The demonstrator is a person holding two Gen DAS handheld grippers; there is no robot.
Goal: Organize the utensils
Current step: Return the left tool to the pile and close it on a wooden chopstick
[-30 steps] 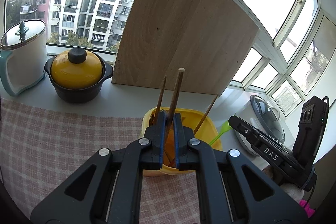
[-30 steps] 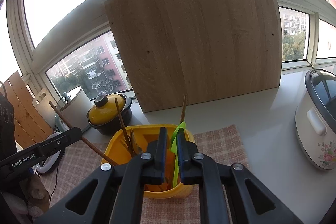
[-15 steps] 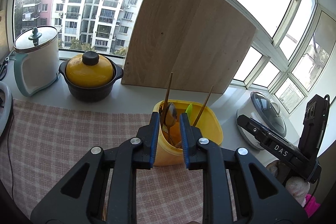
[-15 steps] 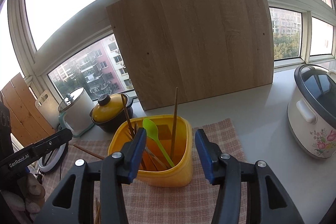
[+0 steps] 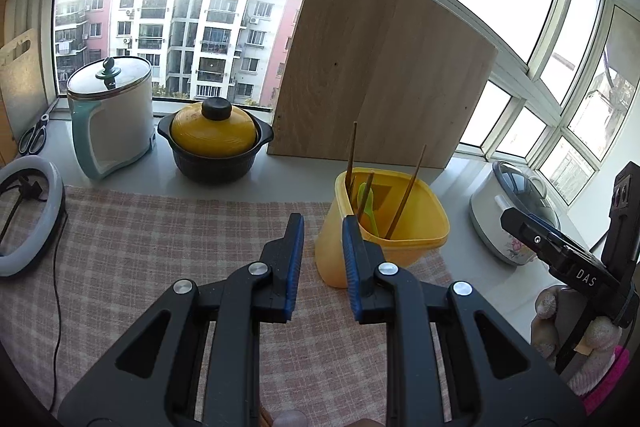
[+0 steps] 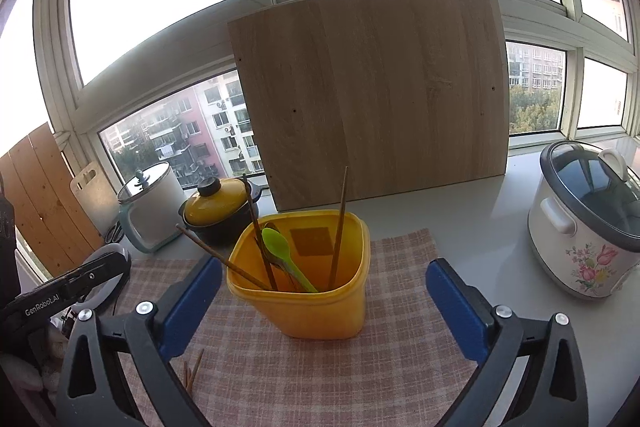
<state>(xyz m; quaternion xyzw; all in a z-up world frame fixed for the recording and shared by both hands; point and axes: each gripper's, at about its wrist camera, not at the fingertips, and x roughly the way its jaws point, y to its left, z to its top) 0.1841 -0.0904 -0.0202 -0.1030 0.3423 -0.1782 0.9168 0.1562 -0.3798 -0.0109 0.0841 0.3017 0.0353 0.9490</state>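
Observation:
A yellow plastic holder (image 6: 304,303) stands on the checked cloth (image 6: 320,379); it also shows in the left wrist view (image 5: 384,235). Inside it stand several brown chopsticks (image 6: 340,227), a green spoon (image 6: 280,251) and a metal spoon. My left gripper (image 5: 322,239) is open and empty, just left of the holder and above the cloth. My right gripper (image 6: 320,279) is wide open and empty, its jaws on either side of the holder, drawn back from it. Chopstick tips (image 6: 194,371) lie on the cloth at the lower left.
A yellow-lidded black pot (image 5: 214,147) and a white kettle (image 5: 110,115) stand at the back left. A wooden board (image 5: 380,79) leans on the window. A rice cooker (image 6: 584,219) sits at the right. A ring light (image 5: 28,215) and scissors (image 5: 34,135) lie at the far left.
Both grippers let go of their utensils into the holder, opened and pulled back. The left one drew back to the holder's left; the right one opened wider.

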